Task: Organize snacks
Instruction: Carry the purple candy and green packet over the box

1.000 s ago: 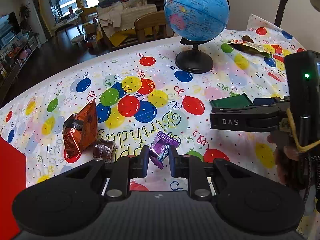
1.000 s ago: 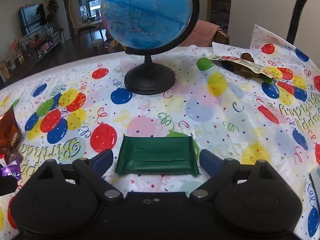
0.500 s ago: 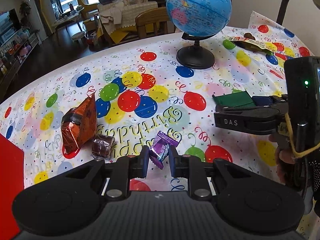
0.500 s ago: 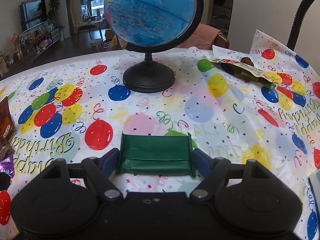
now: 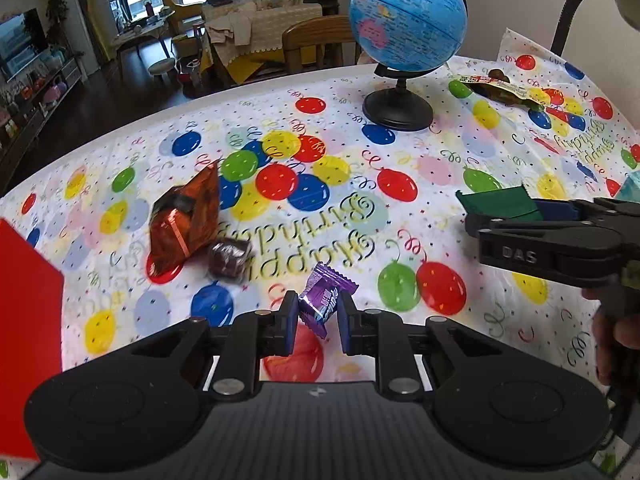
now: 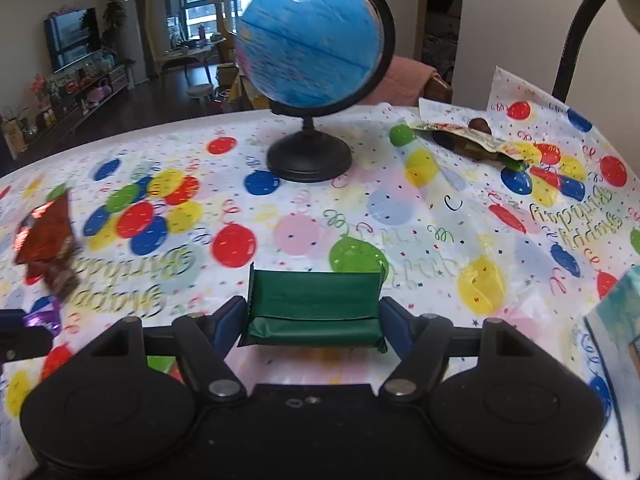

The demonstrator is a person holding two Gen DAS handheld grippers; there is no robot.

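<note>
Snacks lie spread over the table (image 5: 280, 96), which is covered with a balloon cloth, and two of them are already in the grippers. The biggest thing on it is the blue globe (image 5: 408, 20) on its black base at the far side, and behind it to the right lies a flat long packet (image 5: 500, 88). Nearer, on the left, stands an orange foil bag (image 5: 186, 220), and a small dark wrapped sweet (image 5: 229, 258) touches its lower corner. The green bar (image 6: 314, 310) sits crosswise between the fingers of the right gripper (image 6: 314, 320); the jaws are closing on its two short ends, the pads touch the wrapper, and the bar appears lifted off the cloth. The smallest thing is the purple candy (image 5: 325, 300), pinched by the left gripper (image 5: 318, 324) with its jaws almost together, and it hangs a little above the table. I judge that the step in hand is the picking up, with both hands loaded. The next move probably calls for carrying both snacks to one collecting place; a red object at the left edge may be it, but I cannot tell. The right grip should be firm first, because the slippery wrapper may slide out.
</note>
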